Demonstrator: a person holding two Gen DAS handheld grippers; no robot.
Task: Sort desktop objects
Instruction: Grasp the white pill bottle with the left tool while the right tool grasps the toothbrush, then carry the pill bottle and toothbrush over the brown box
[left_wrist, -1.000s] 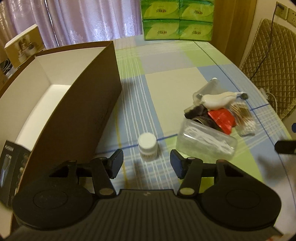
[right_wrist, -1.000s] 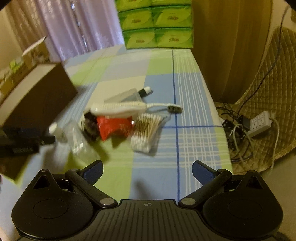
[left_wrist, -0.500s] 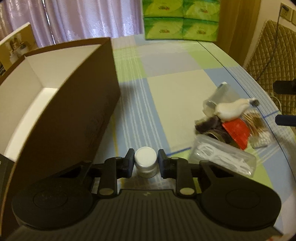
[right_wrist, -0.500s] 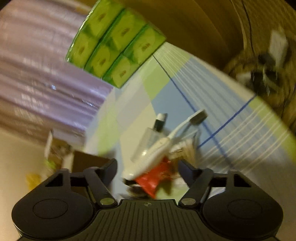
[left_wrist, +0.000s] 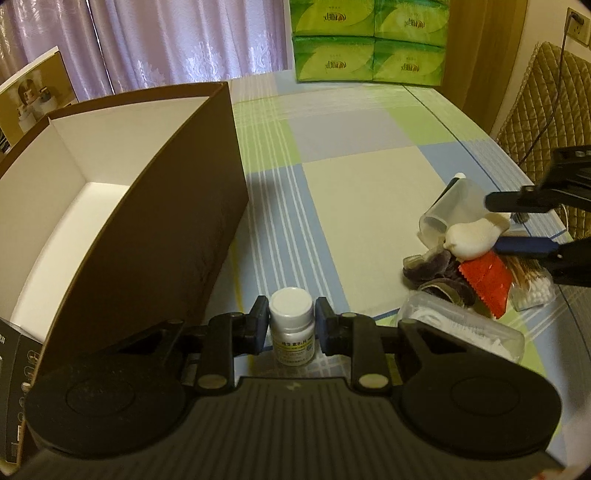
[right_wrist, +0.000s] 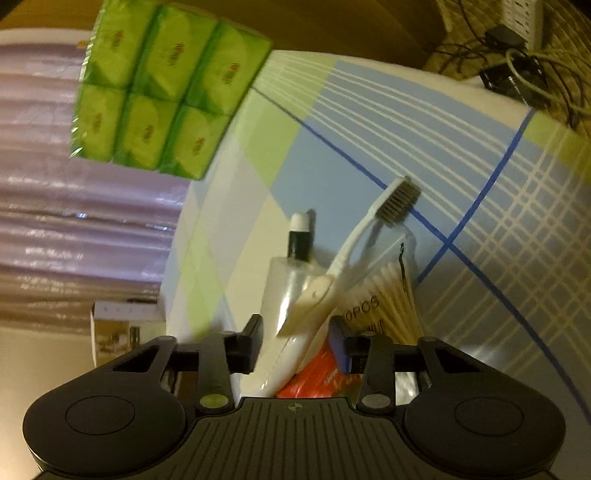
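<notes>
1. The left gripper (left_wrist: 290, 325) has its 2 fingers (left_wrist: 258, 325) closed against the sides of a small white pill bottle (left_wrist: 291, 325), which stands upright on the checked tabletop (left_wrist: 369, 184).
2. An open brown cardboard box (left_wrist: 155, 206) with a white inside stands just left of the bottle.
3. To the right lies a pile: a clear lidded case (left_wrist: 461, 332), a red packet (left_wrist: 484, 280), a bag of cotton swabs (left_wrist: 532, 288) and a clear cup (left_wrist: 450, 210).
4. The right gripper (right_wrist: 295, 332), tilted sideways, has its fingers (right_wrist: 338, 347) spread on either side of a white toothbrush (right_wrist: 332, 284) handle atop that pile; whether they touch it cannot be told.
5. Green tissue packs (left_wrist: 369, 40) are stacked at the far edge of the tabletop.
</notes>
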